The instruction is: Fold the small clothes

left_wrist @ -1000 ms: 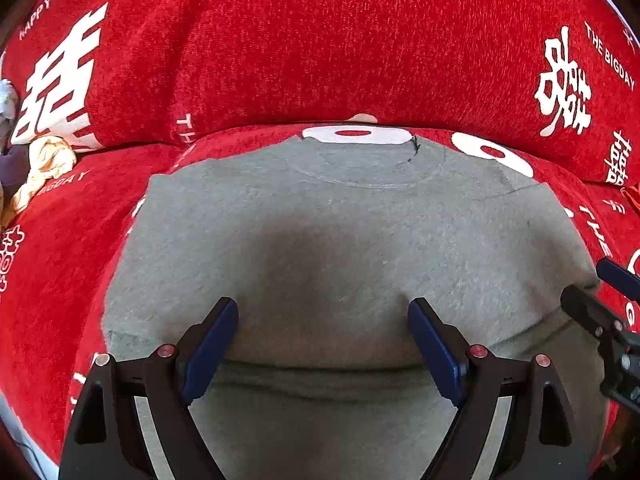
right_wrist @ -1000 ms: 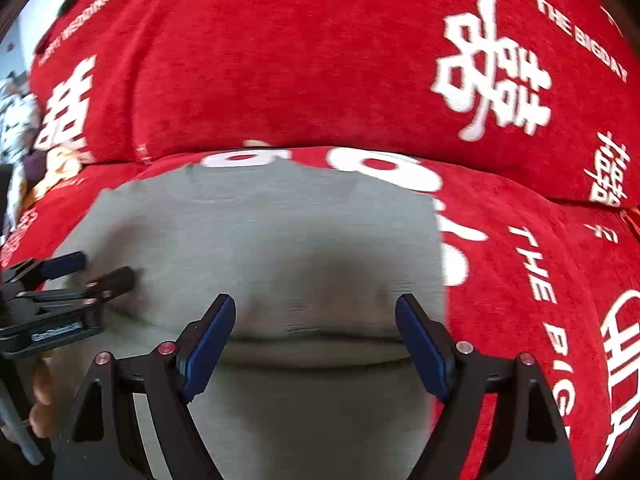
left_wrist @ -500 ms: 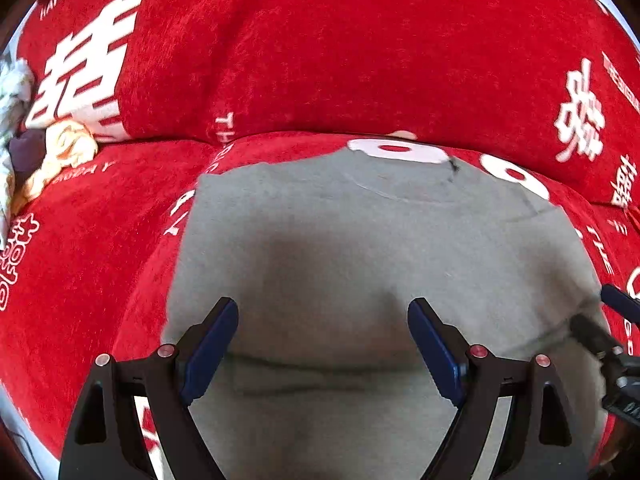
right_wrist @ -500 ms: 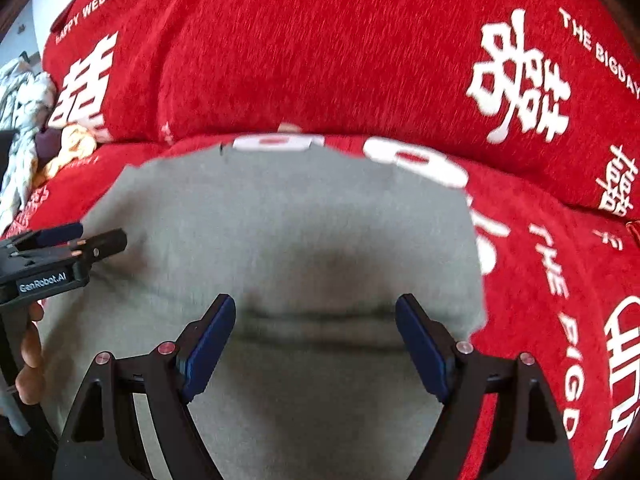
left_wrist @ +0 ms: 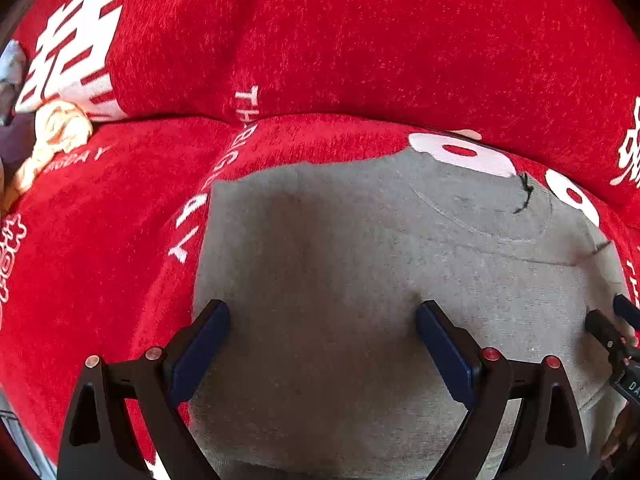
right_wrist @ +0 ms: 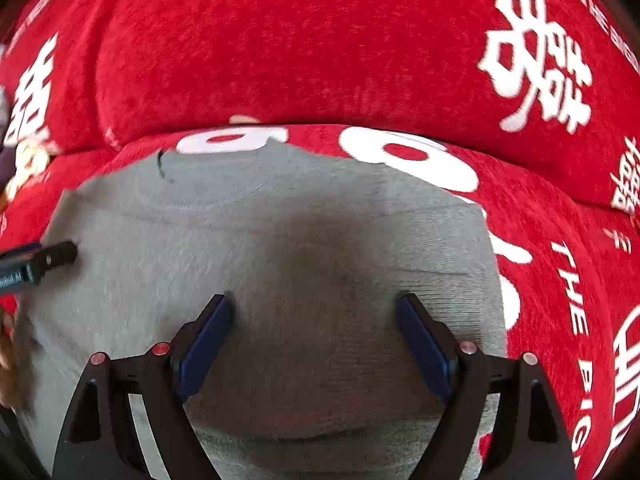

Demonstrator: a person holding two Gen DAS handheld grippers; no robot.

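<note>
Left wrist view: both grippers, left gripper (left_wrist: 322,338) and right gripper (right_wrist: 314,334), are hovering spread wide, grasping nothing, directly over the grey shirt (left_wrist: 360,280), collar pointing away.

left gripper (left_wrist: 322,316): fingers spread wide | right gripper (right_wrist: 314,312): fingers spread wide

One grey shirt (left_wrist: 360,280), lying on one red cover (left_wrist: 360,40) printed with white characters. Two grippers: left gripper (left_wrist: 322,320) and right gripper (right_wrist: 314,312), each with two blue-padded fingers. One small pile of pale clothes (left_wrist: 52,132), far left.
</note>
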